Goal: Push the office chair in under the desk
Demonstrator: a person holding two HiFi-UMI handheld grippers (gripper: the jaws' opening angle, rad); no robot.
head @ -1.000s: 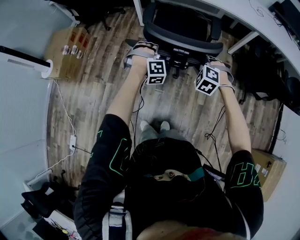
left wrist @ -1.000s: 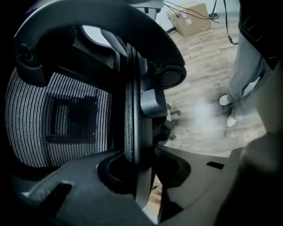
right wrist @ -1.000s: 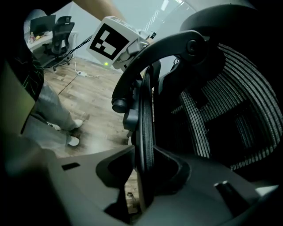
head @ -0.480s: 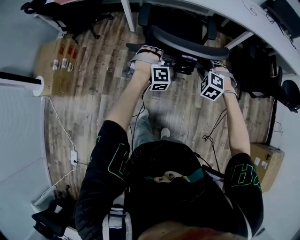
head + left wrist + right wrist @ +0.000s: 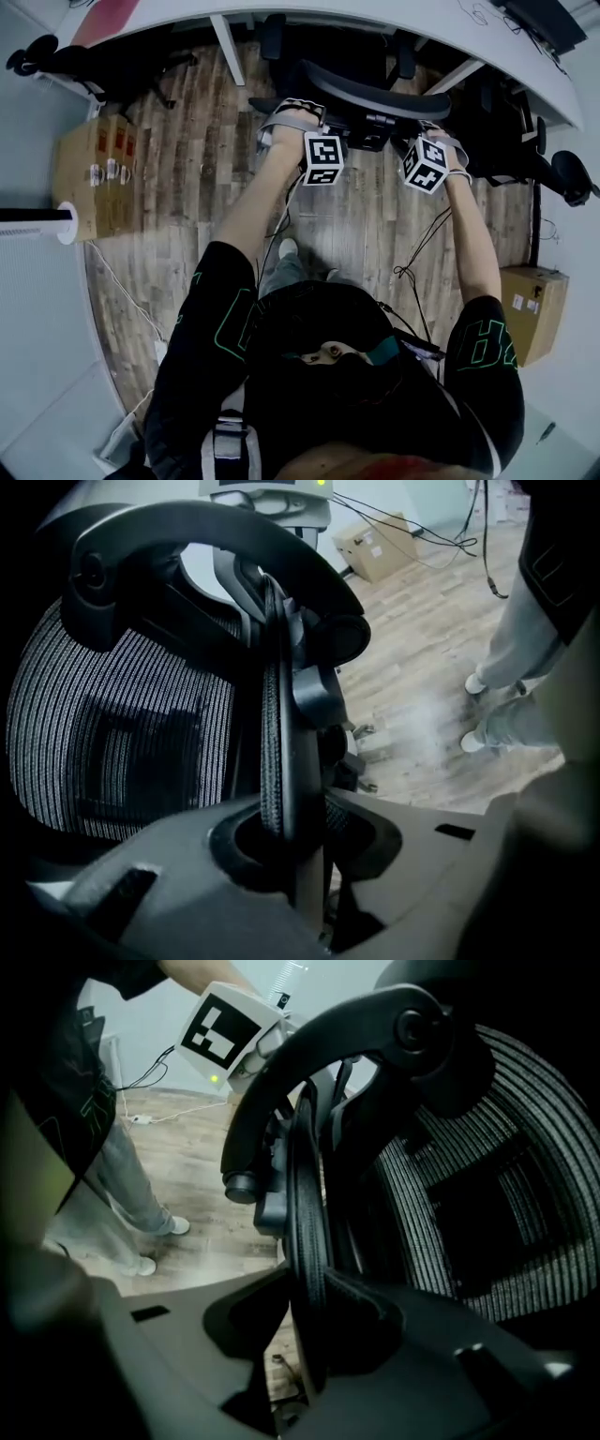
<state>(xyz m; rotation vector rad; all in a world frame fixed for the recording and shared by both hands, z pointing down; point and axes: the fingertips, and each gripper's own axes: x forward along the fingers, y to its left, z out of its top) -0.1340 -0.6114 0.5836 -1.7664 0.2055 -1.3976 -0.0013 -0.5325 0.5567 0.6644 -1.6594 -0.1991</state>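
Observation:
The black mesh office chair [image 5: 375, 89] stands with its seat under the white desk [image 5: 394, 17]; its backrest faces me. My left gripper [image 5: 296, 112] is at the backrest's left side and my right gripper [image 5: 435, 129] at its right side. In the left gripper view the backrest's rim [image 5: 277, 714] runs between the jaws of the left gripper [image 5: 291, 846], which are closing on it. In the right gripper view the rim [image 5: 305, 1204] sits clamped in the right gripper [image 5: 314, 1326]. The chair's base is mostly hidden.
A cardboard box [image 5: 89, 173] and a white cylinder [image 5: 66, 223] are at the left, another box [image 5: 530, 309] at the right. More black chairs stand at the upper left [image 5: 112, 56] and far right [image 5: 525, 141]. A white desk leg [image 5: 228, 47] comes down left of the chair. Cables trail over the wooden floor.
The chair has rolled forward, further under the desk, with both grippers following on its backrest. The person has stepped forward, and the boxes have slid down the view.

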